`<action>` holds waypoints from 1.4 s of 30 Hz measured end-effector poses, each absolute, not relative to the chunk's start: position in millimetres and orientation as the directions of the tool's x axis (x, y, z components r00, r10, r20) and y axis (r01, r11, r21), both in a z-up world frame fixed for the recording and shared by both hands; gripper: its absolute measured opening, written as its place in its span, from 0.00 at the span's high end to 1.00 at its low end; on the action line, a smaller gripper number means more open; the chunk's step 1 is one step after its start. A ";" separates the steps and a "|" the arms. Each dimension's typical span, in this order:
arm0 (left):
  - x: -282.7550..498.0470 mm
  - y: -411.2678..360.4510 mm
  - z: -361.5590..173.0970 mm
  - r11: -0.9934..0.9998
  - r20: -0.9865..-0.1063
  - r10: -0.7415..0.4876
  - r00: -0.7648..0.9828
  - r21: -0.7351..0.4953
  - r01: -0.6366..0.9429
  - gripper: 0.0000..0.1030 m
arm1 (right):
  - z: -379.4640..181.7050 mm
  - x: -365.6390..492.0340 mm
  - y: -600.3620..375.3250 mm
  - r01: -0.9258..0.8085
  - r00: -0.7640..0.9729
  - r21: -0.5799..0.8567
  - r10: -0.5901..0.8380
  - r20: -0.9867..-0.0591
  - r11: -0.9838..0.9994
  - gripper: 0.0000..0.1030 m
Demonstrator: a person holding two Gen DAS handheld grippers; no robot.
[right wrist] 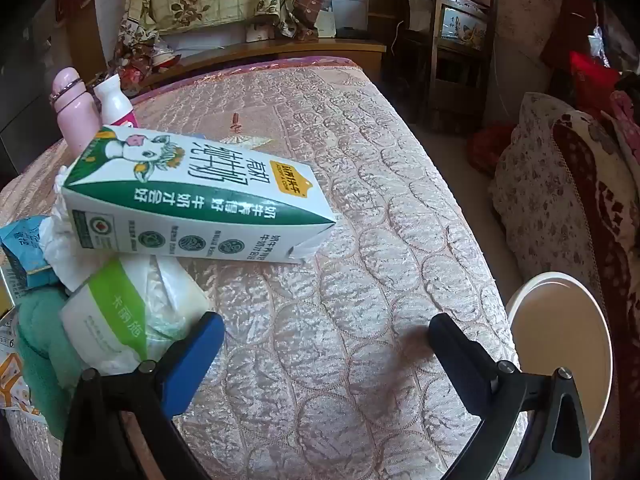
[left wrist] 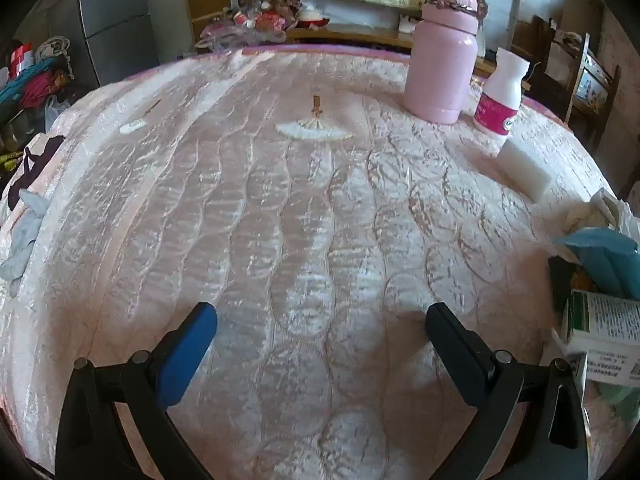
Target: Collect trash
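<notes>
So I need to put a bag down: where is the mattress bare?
Bare: the quilted middle of the mattress, left of the pink bottle. Crowded: around the milk carton, tissue pack and blue wrapper.

Green-and-white milk carton point(right wrist: 192, 196), pink bottle point(left wrist: 442, 52), pale-pink quilted mattress point(left wrist: 280, 220).

The green-and-white milk carton point(right wrist: 192, 196) lying on its side reads 纯牛奶 in big green characters — with 奶牛养得好 牛奶才会好 along its band — while the white tissue pack point(right wrist: 116, 320) shows 卡丽施.
</notes>
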State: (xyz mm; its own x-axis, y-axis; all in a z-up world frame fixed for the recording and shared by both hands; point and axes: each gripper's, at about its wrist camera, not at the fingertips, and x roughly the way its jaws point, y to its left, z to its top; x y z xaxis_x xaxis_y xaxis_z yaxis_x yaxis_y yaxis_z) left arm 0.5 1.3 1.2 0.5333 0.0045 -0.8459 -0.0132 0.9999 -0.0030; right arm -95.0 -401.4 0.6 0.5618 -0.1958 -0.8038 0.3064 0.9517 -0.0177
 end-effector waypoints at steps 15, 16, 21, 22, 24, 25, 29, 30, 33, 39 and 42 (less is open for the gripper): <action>-124.7 -15.2 109.4 0.997 -0.668 -0.007 0.744 0.049 0.053 0.00 | 24.6 -129.2 -383.5 0.304 0.599 -0.028 -0.214 -0.772 0.952 0.00; -127.4 -18.6 113.1 0.997 -0.660 -0.014 0.751 0.049 0.061 0.00 | 32.6 -136.8 -377.6 0.309 0.616 -0.025 -0.220 -0.756 0.951 0.00; -158.2 -44.0 137.7 0.990 -0.589 -0.098 0.802 0.025 0.140 0.00 | 83.0 -173.4 -351.9 0.272 0.693 0.048 -0.161 -0.703 0.961 0.00; -165.4 -52.2 141.6 0.989 -0.576 -0.108 0.810 0.023 0.148 0.00 | 93.0 -182.5 -345.6 0.270 0.714 0.053 -0.163 -0.681 0.961 0.00; -177.1 -59.0 144.1 0.986 -0.555 -0.129 0.822 0.019 0.167 0.00 | 110.4 -197.9 -333.3 0.251 0.753 0.074 -0.147 -0.642 0.965 0.00; -181.5 -64.9 148.6 0.984 -0.547 -0.137 0.826 0.017 0.175 0.00 | 118.4 -204.7 -326.2 0.236 0.770 0.085 -0.133 -0.625 0.968 0.00; -202.5 -73.2 163.5 0.982 -0.501 -0.166 0.849 -0.010 0.186 0.00 | 147.2 -226.9 -313.5 0.208 0.821 0.097 -0.120 -0.559 0.973 0.00; -206.7 -75.1 167.1 0.982 -0.489 -0.173 0.855 -0.017 0.189 0.00 | 153.4 -231.0 -309.0 0.203 0.830 0.090 -0.122 -0.544 0.975 0.00; -214.3 -76.8 171.3 0.981 -0.469 -0.177 0.866 -0.014 0.193 0.00 | 167.2 -239.7 -297.4 0.186 0.848 0.071 -0.124 -0.515 0.980 0.00; -221.2 -79.5 176.3 0.981 -0.448 -0.188 0.874 -0.033 0.194 0.00 | 183.3 -254.1 -287.8 0.171 0.877 0.065 -0.122 -0.465 0.983 0.00; -222.4 -76.3 177.2 0.981 -0.443 -0.188 0.876 -0.040 0.190 0.00 | 186.5 -255.9 -285.8 0.164 0.882 0.068 -0.116 -0.457 0.984 0.00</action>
State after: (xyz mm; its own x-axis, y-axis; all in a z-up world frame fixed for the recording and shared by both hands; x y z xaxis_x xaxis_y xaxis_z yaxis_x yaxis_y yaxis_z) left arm -222.4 -76.3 177.2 0.8764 -0.1879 -0.4434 0.1901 0.9809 -0.0399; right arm -255.9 -285.8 186.5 0.8818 -0.1156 -0.4572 0.1643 0.9841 0.0681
